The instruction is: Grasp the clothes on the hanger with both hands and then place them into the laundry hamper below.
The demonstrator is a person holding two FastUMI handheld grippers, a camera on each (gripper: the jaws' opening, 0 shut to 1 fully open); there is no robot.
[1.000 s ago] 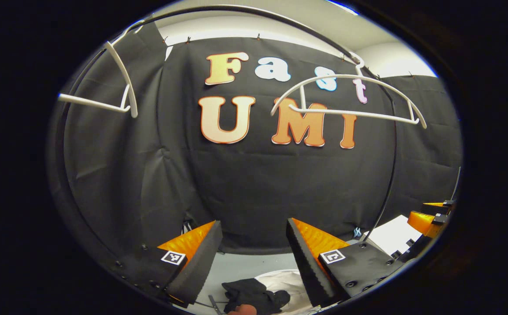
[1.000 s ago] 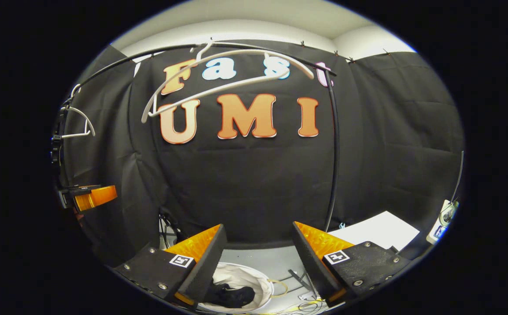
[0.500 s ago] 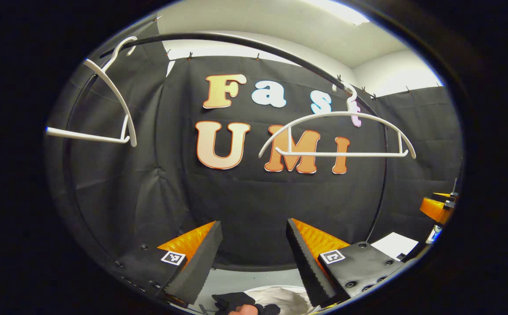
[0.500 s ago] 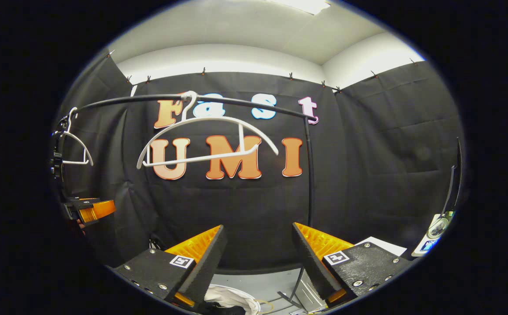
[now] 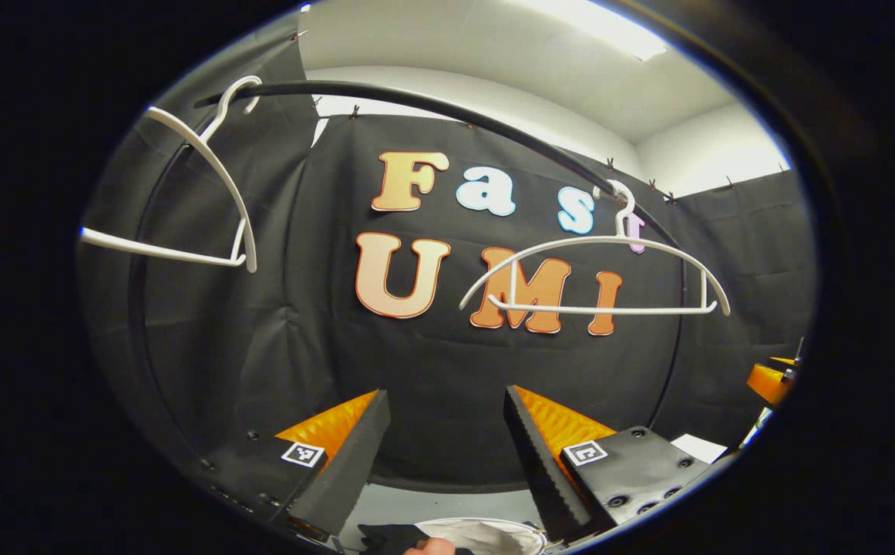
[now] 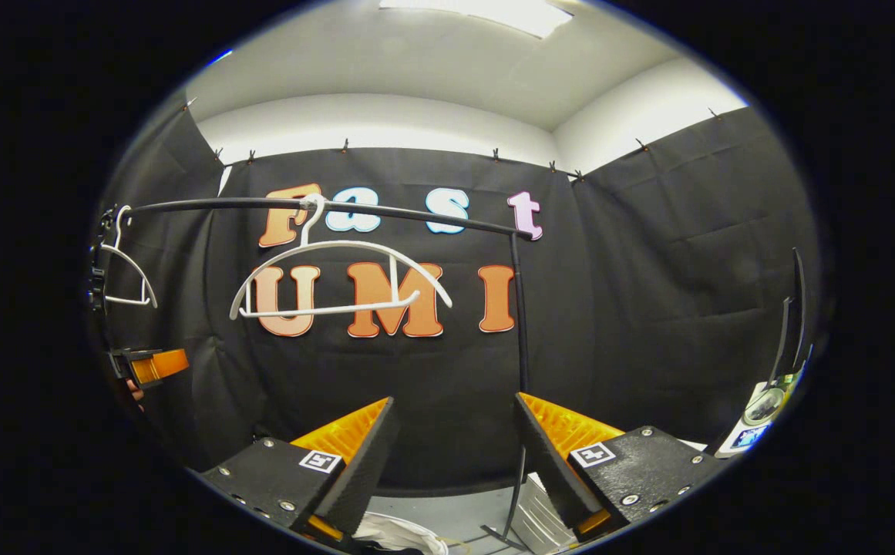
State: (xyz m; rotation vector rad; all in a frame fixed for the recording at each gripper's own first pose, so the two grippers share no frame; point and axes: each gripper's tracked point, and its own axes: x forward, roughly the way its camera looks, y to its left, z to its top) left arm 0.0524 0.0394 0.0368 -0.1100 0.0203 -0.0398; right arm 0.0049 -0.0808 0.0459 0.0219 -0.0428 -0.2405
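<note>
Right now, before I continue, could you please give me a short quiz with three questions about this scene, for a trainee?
1. True or false: the white hanger on the black rail carries a garment.
2. How many white hangers hang on the rail? A) one B) two C) four
3. Fill in: the fingers of the left gripper and the right gripper stand ____, holding nothing.

Key:
1. False; it is bare, and dark clothes lie low by the white hamper.
2. B
3. apart
</note>
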